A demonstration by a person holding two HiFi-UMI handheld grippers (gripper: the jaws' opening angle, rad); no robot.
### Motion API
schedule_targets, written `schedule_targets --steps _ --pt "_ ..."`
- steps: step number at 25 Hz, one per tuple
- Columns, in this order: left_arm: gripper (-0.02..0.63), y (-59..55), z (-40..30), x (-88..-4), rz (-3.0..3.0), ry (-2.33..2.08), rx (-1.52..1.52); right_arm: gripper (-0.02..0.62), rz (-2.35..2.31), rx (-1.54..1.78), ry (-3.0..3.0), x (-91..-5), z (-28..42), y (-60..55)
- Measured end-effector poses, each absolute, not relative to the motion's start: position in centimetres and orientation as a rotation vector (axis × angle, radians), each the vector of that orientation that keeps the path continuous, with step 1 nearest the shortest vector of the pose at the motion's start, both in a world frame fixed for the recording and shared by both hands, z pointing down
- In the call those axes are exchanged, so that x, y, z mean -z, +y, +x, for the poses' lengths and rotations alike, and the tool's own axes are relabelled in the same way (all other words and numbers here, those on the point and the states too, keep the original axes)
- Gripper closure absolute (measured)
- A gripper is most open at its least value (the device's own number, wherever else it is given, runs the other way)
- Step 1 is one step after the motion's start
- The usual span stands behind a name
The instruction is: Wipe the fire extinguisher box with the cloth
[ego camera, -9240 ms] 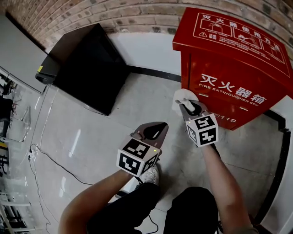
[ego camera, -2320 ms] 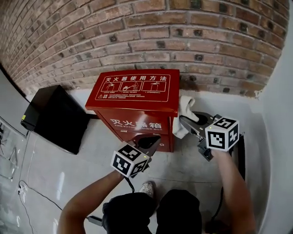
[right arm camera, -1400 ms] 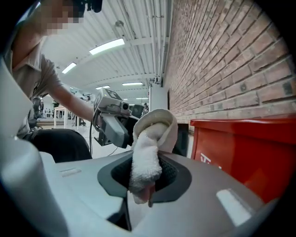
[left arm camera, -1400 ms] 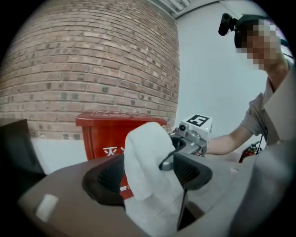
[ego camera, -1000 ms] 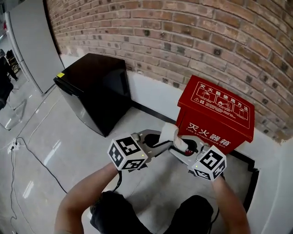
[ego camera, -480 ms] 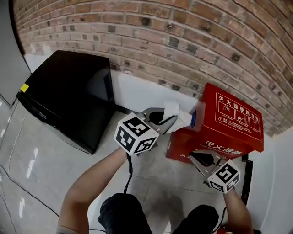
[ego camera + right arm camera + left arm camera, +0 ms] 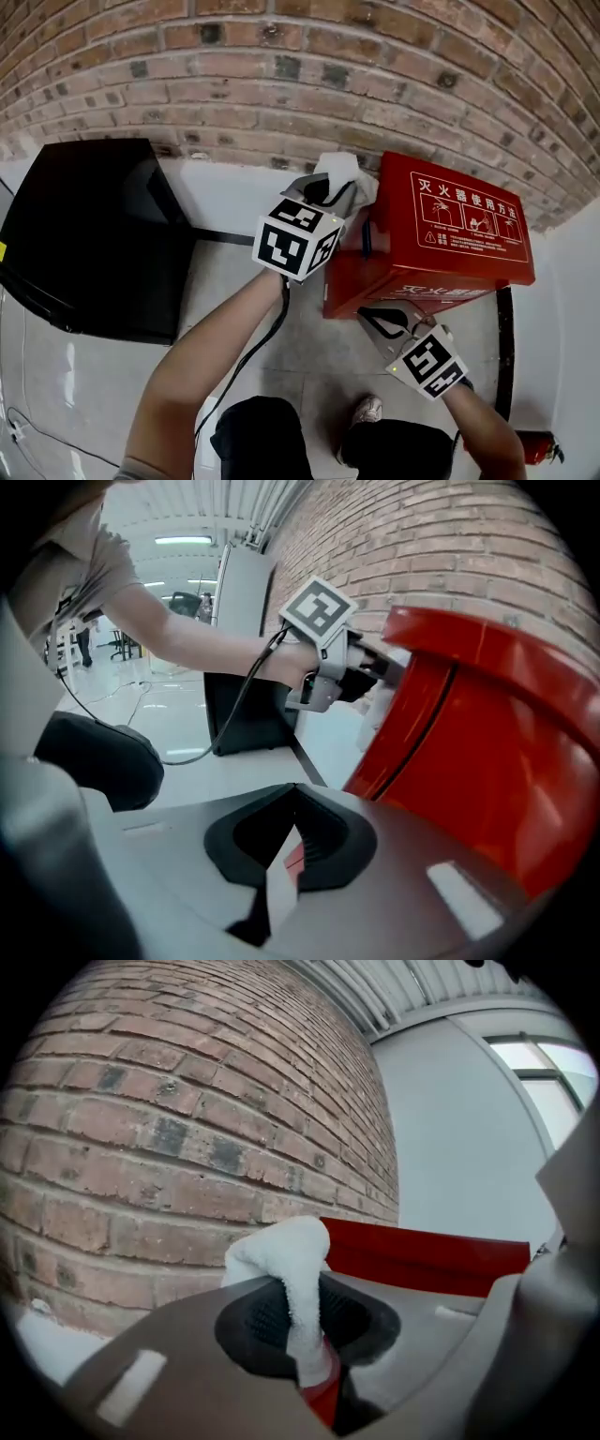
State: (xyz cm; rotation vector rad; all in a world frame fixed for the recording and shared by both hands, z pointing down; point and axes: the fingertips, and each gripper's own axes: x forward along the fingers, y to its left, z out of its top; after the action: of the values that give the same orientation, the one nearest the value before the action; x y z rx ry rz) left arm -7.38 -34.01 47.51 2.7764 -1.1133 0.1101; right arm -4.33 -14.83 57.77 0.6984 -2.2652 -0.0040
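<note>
The red fire extinguisher box (image 7: 450,234) stands against the brick wall, and in the right gripper view the box (image 7: 487,733) fills the right side. My left gripper (image 7: 337,187) is shut on a white cloth (image 7: 345,174) that touches the box's upper left corner. The left gripper view shows the cloth (image 7: 281,1260) bunched between the pads of the left gripper (image 7: 302,1288), with the red lid (image 7: 422,1255) just behind. My right gripper (image 7: 367,317) hovers low before the box's front face; in its own view the right gripper (image 7: 295,787) has its tips together, holding nothing.
A black cabinet (image 7: 84,234) stands left of the box against the brick wall (image 7: 281,84). A fire extinguisher (image 7: 530,448) lies on the floor at lower right. A dark strip (image 7: 504,347) runs along the floor right of the box. My shoe (image 7: 366,412) is below.
The cloth passed from my right gripper to my left. The left gripper carried it up to the box's upper left corner, while the right gripper dropped low in front of the box.
</note>
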Motion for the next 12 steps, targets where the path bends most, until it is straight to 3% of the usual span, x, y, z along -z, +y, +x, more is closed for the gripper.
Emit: schedule_targets --steps 5,12 --pt "0.555 -33.6 -4.9 -47.0 2.864 -1.022 -0.107 0.571 0.649 -0.04 -2.271 -60.7 -5.7 -14.9" --pt "0.56 -26.2 -2.1 -48.5 2.996 -0.575 -0.172 0.571 0.608 -0.066 -2.306 -62.0 -6.7 -13.9"
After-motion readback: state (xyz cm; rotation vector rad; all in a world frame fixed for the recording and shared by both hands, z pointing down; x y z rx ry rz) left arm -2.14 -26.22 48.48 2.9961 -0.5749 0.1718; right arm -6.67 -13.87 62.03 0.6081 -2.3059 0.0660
